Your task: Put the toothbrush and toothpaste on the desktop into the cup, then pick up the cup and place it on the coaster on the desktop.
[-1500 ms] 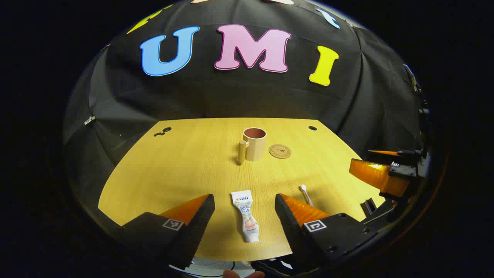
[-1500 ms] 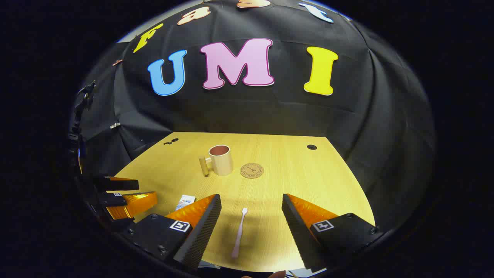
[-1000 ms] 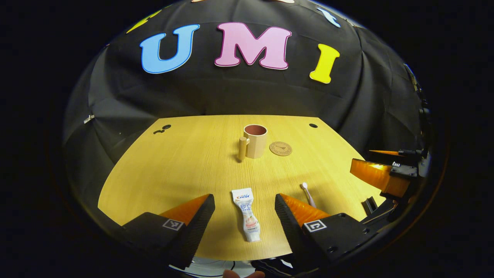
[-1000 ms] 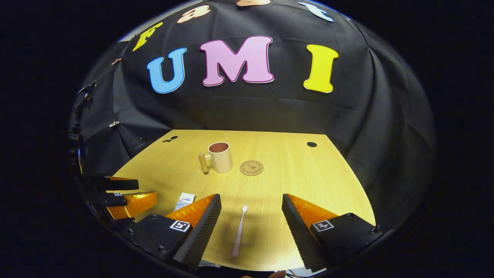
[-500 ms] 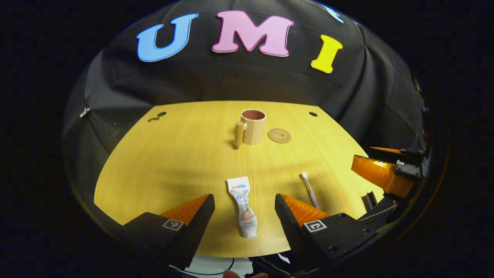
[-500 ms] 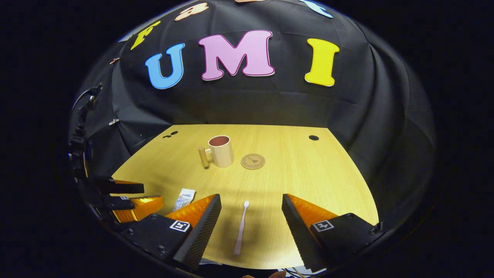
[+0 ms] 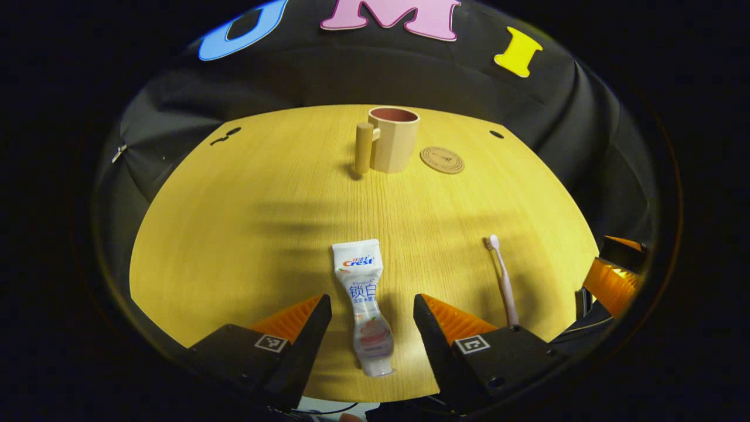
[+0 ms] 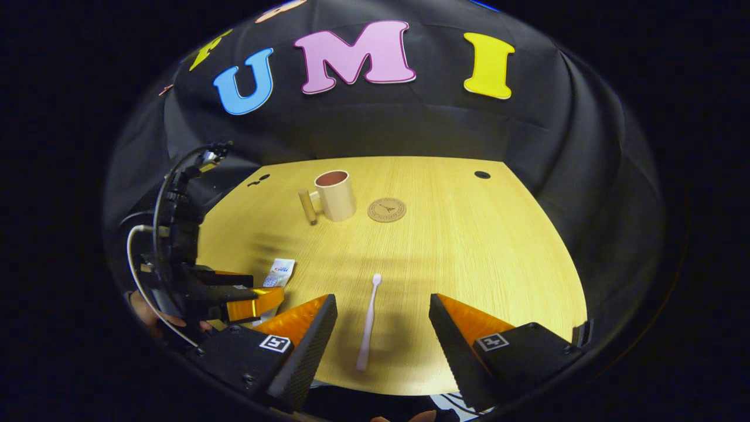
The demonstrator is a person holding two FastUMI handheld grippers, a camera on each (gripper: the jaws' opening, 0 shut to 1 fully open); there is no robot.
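Fingers [image 7: 313, 328] apart, toothpaste [image 7: 363, 305] lying between; toothbrush [image 8: 369, 322] likewise.

L gripper [image 7: 372, 316]: hanging low over desk edge, jaws spread wide.
R gripper [image 8: 381, 319]: hovering alongside, jaws gaping wide, gripping nothing.

"Crest" brand name on the toothpaste [image 7: 364, 299] tube, Chinese characters beneath
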